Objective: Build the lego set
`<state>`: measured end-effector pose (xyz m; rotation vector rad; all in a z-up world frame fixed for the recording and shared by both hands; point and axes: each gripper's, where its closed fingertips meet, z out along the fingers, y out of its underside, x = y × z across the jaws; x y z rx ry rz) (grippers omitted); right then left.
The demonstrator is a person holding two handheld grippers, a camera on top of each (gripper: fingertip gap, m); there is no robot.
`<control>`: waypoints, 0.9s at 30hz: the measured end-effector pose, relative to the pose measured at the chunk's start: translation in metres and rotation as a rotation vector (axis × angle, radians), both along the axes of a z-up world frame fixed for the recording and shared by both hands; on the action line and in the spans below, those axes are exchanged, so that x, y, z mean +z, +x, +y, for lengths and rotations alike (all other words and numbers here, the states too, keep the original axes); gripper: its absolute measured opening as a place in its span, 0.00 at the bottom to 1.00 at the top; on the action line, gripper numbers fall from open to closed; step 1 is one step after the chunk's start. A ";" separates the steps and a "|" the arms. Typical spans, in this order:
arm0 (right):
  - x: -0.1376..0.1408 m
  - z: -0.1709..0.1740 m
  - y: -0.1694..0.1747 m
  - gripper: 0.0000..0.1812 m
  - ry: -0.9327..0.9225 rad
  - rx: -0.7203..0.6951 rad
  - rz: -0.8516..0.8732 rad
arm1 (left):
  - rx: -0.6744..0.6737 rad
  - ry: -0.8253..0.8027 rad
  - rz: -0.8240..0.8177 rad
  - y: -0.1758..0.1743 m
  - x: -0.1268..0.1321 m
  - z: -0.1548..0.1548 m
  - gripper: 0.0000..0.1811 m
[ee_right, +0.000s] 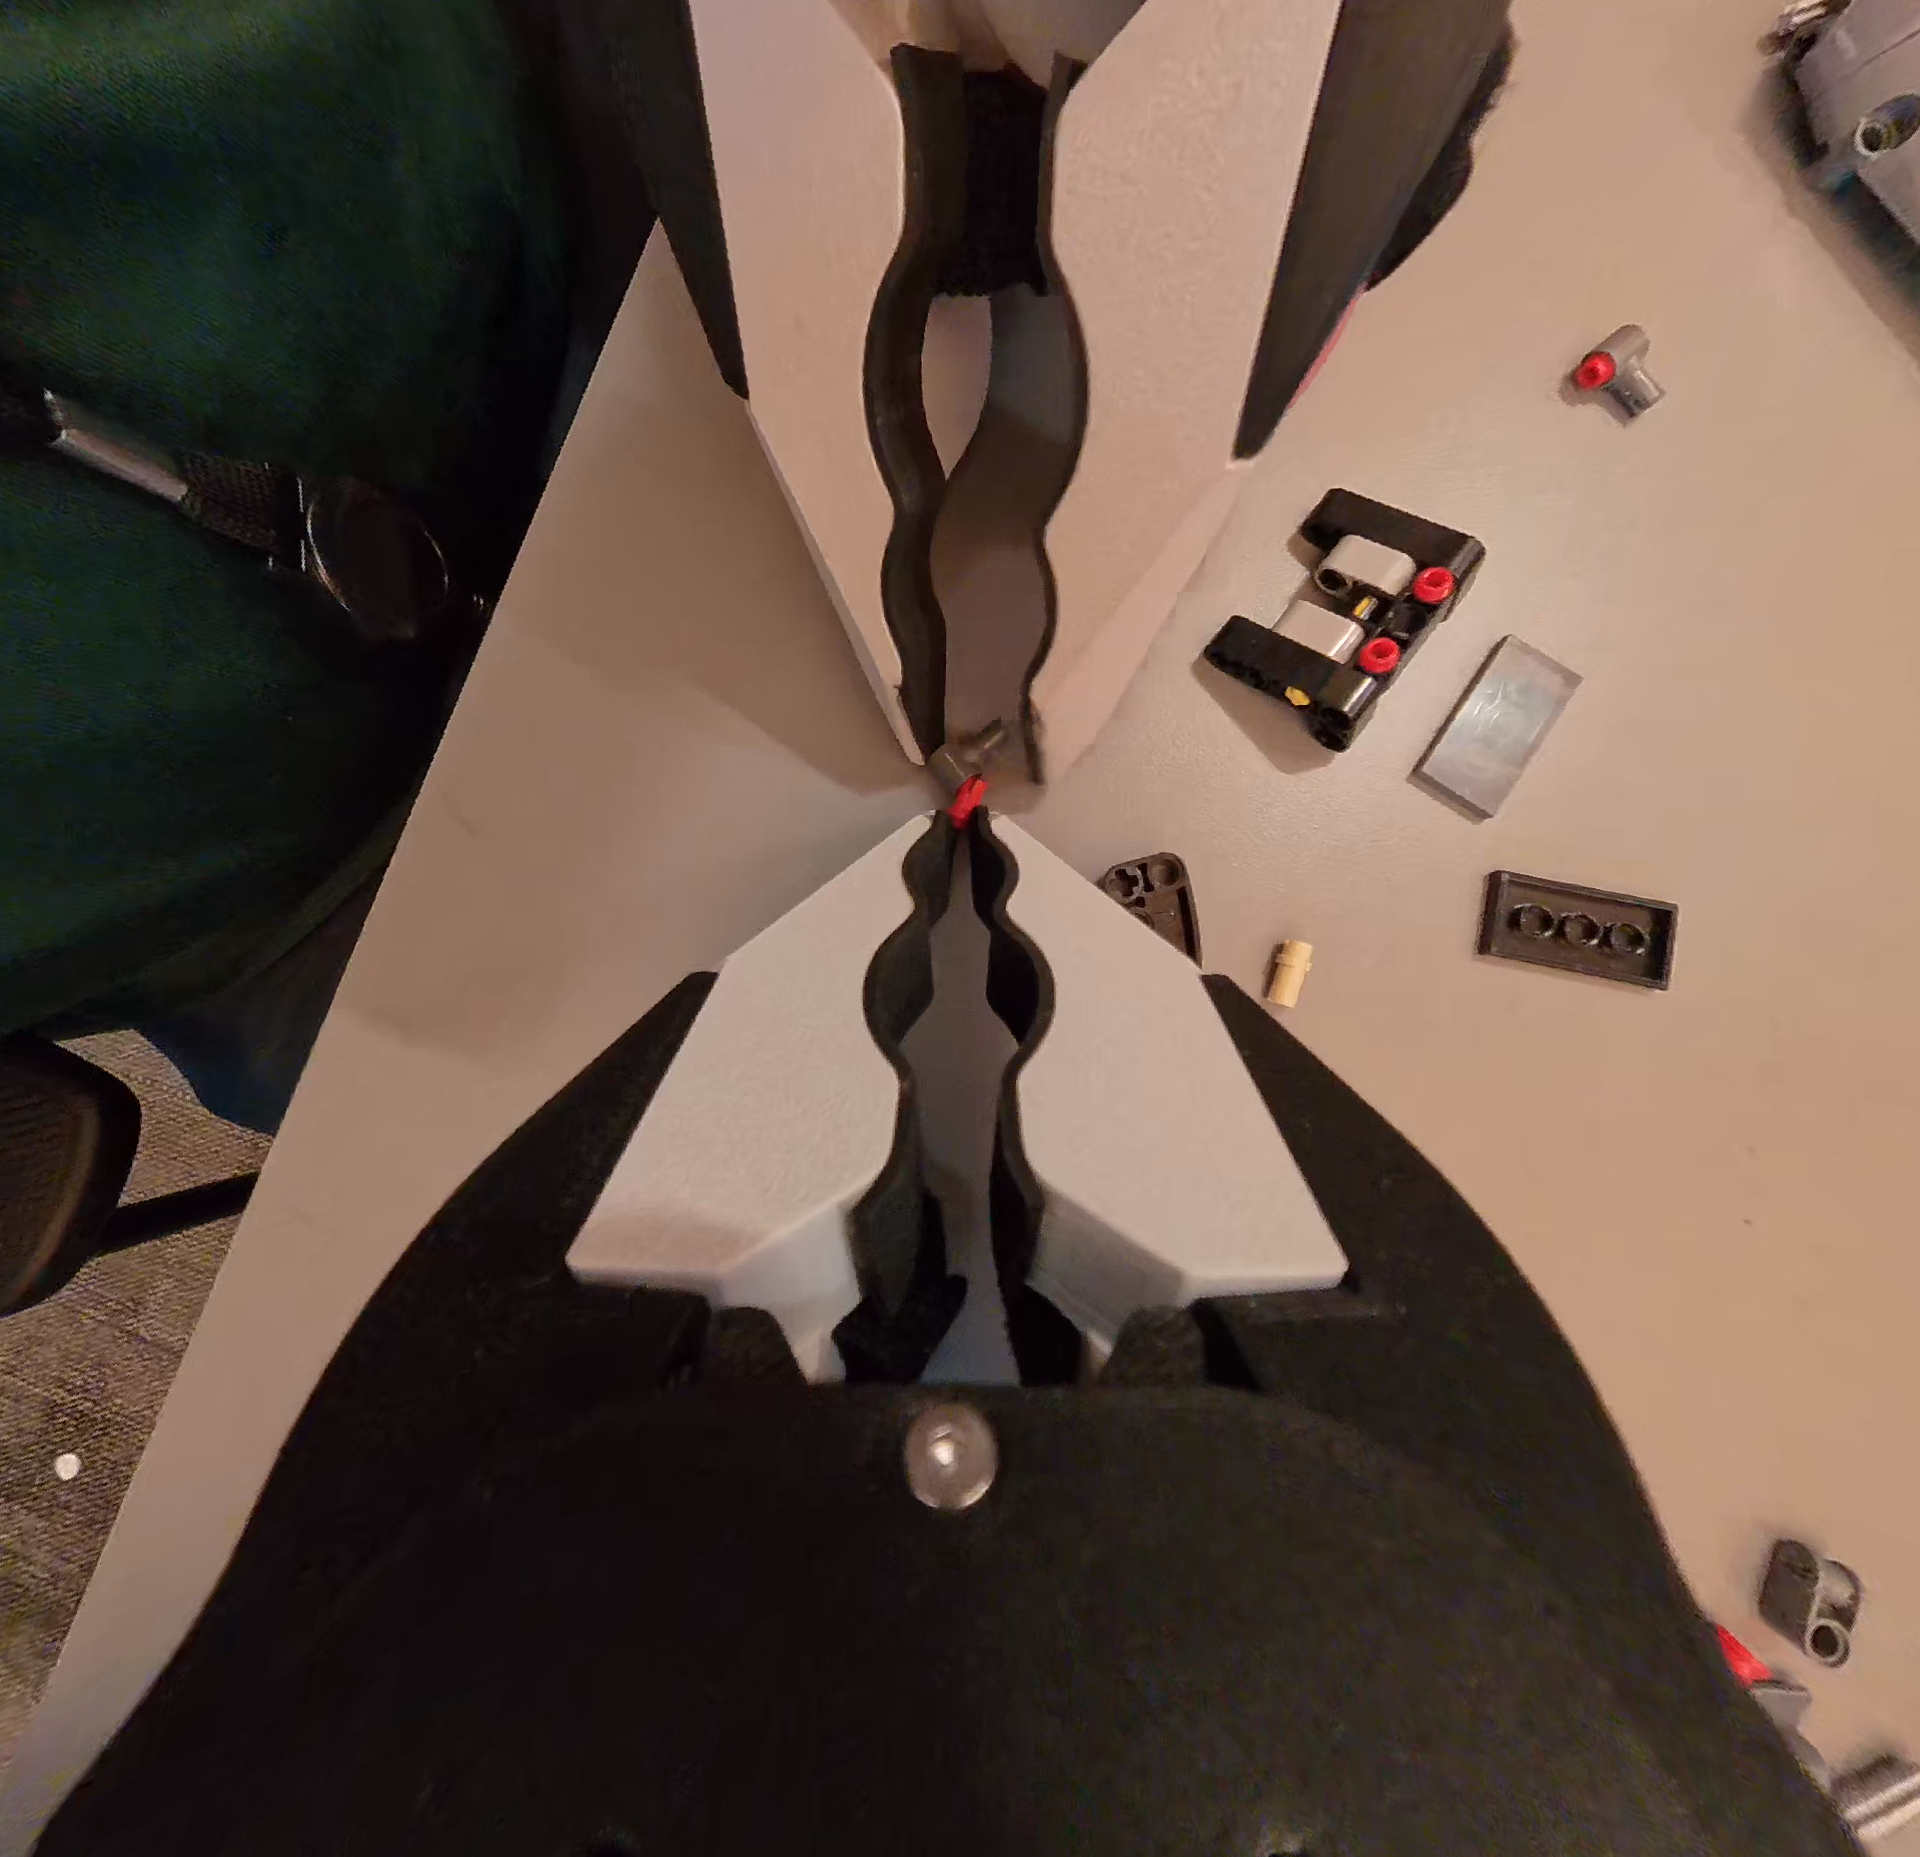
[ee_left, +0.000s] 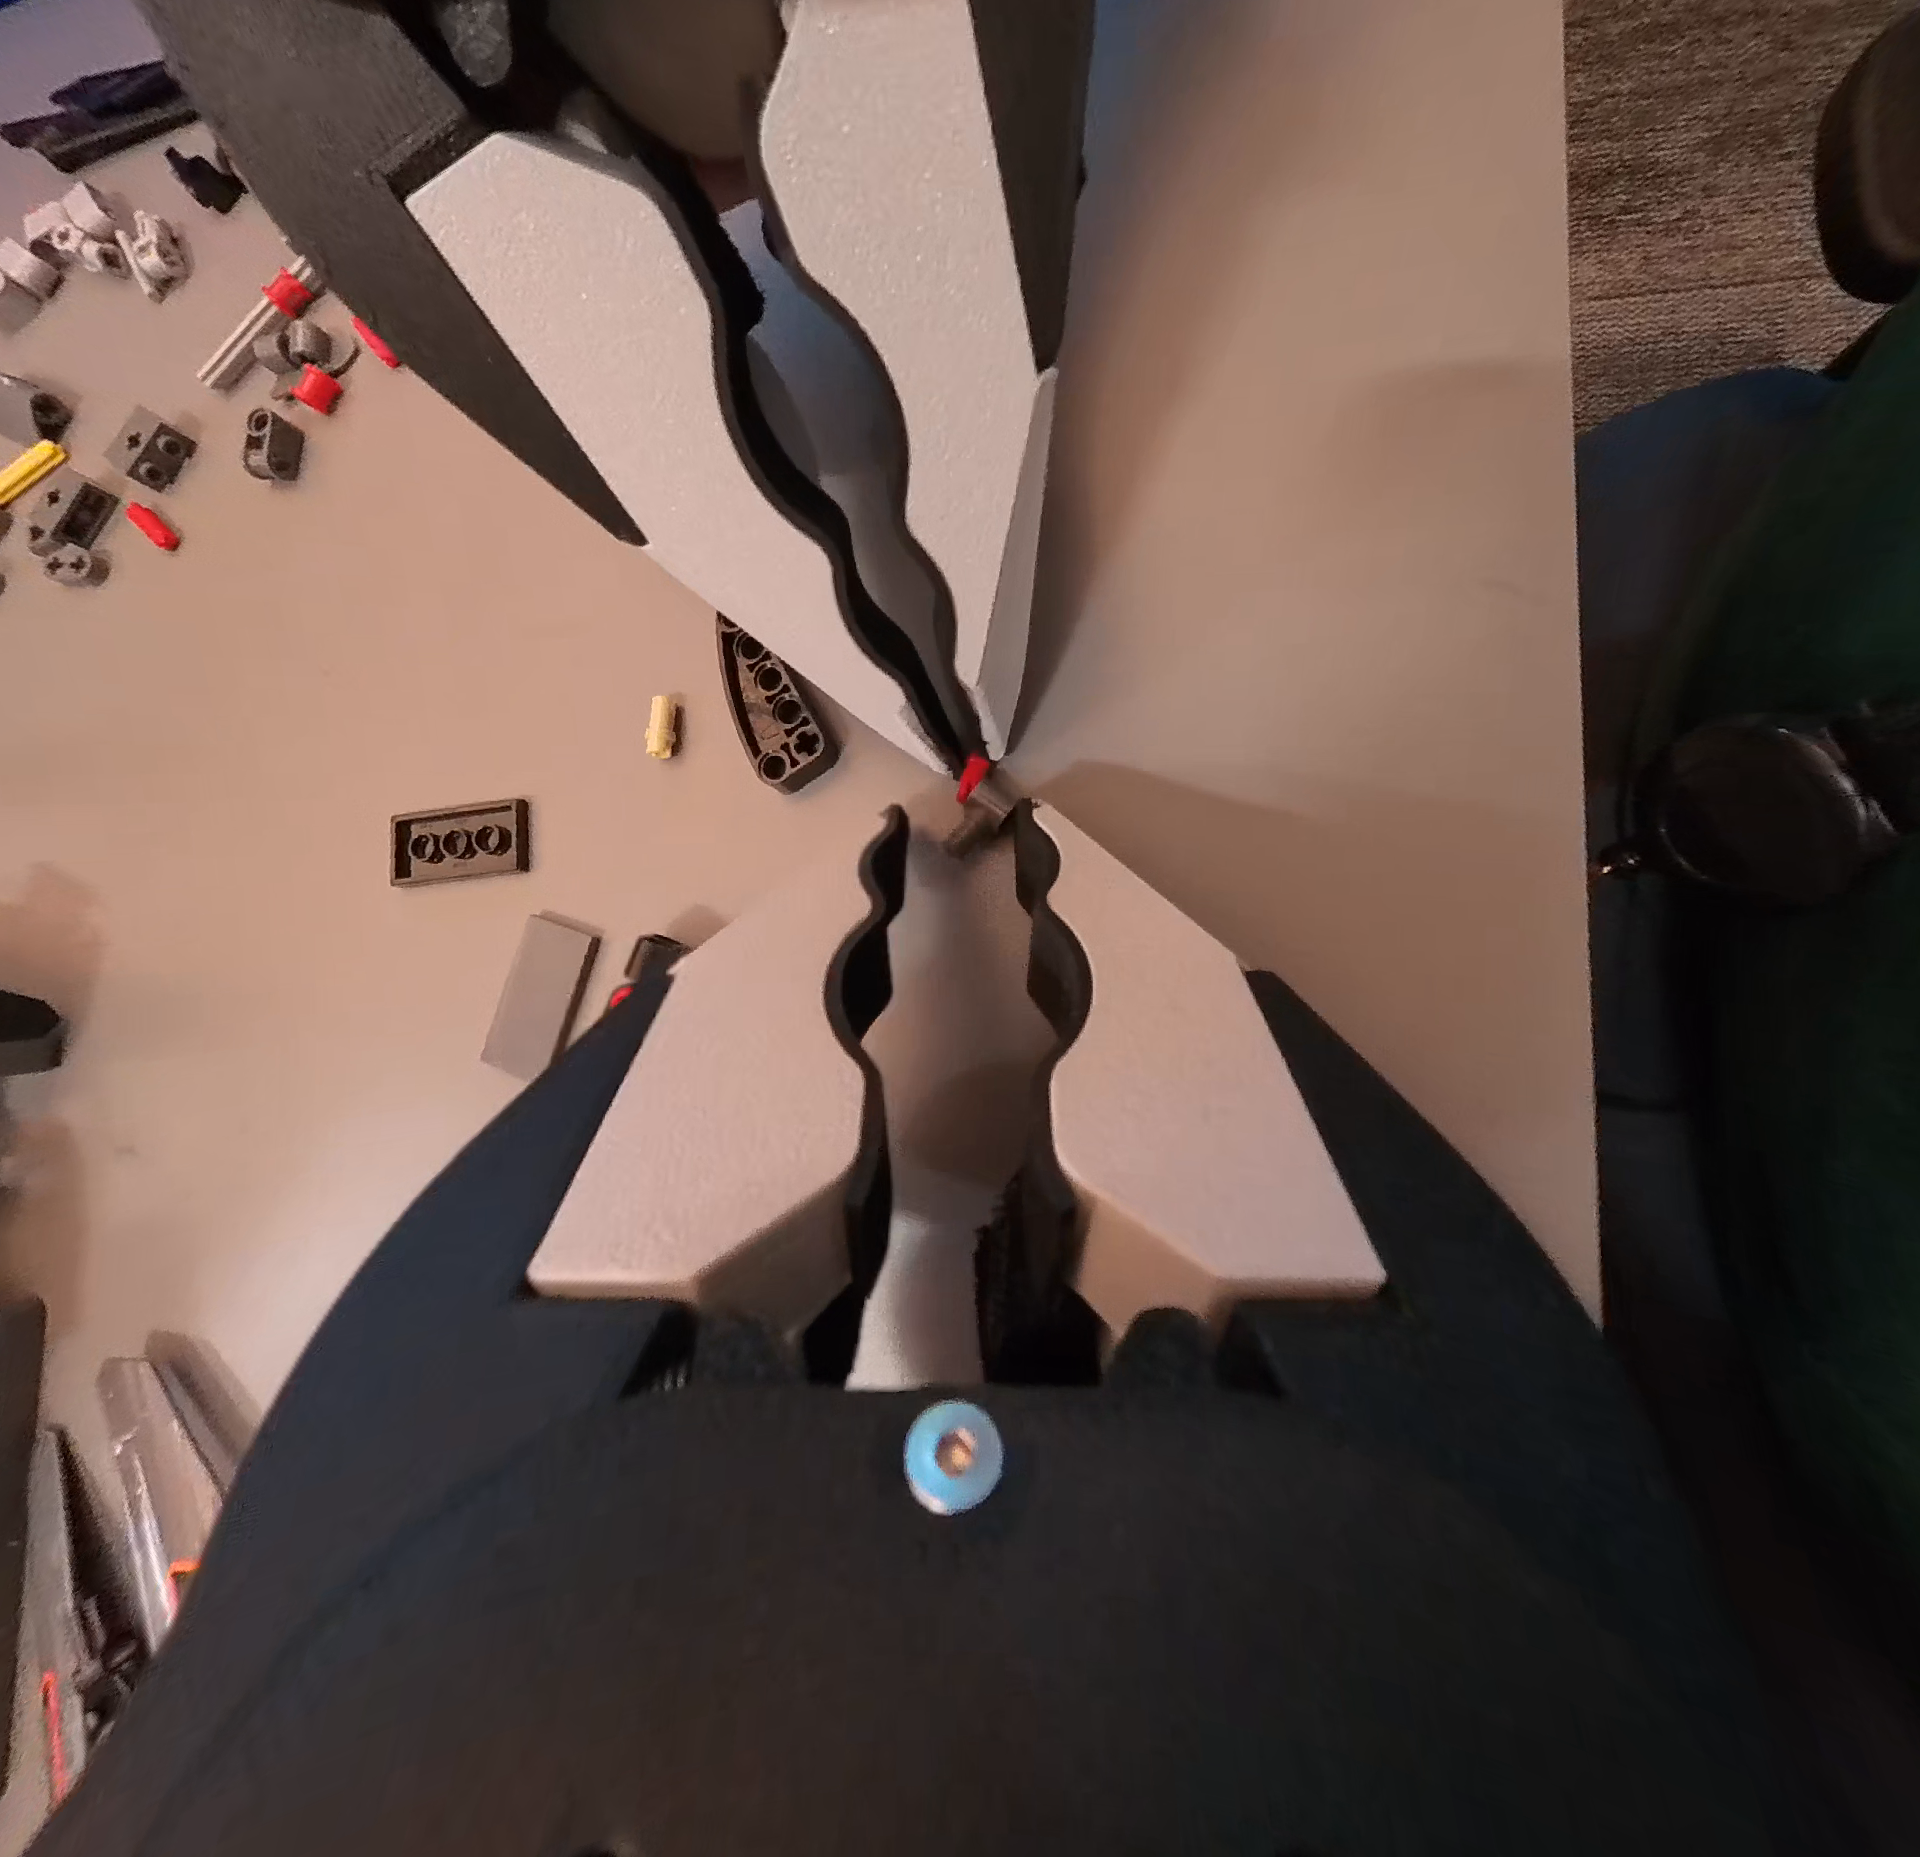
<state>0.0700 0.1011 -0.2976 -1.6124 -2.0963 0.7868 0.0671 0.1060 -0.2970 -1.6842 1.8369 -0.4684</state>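
Observation:
My left gripper (ee_left: 961, 820) is shut on a small grey connector piece (ee_left: 977, 823), held above the beige table (ee_left: 1299, 560) near its edge. My right gripper (ee_right: 964, 825) is shut on a small red pin (ee_right: 969, 799). The two grippers meet tip to tip, and the red pin's end touches the grey connector (ee_right: 971, 753). In the left wrist view the right gripper (ee_left: 971, 758) comes in from the top with the red pin (ee_left: 974, 773). In the right wrist view the left gripper (ee_right: 977, 742) comes in from the top.
Loose parts lie on the table: a dark plate (ee_right: 1577, 929), a grey tile (ee_right: 1496, 727), a tan pin (ee_right: 1288, 971), a black frame assembly with red pins (ee_right: 1351, 612), a black curved beam (ee_left: 774, 711), and a pile of small pieces (ee_left: 156, 405). The table edge (ee_left: 1579, 664) is close, with a person in green (ee_right: 208, 353) beyond. My left and right fingertips are right by each other.

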 end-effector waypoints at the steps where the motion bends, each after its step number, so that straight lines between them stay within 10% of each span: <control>1: 0.000 0.000 0.000 0.01 0.001 0.002 0.000 | -0.004 -0.002 0.001 0.000 0.000 0.001 0.11; 27: 0.000 -0.004 -0.001 0.02 -0.006 0.000 0.001 | -0.007 -0.037 -0.040 0.000 0.000 0.002 0.11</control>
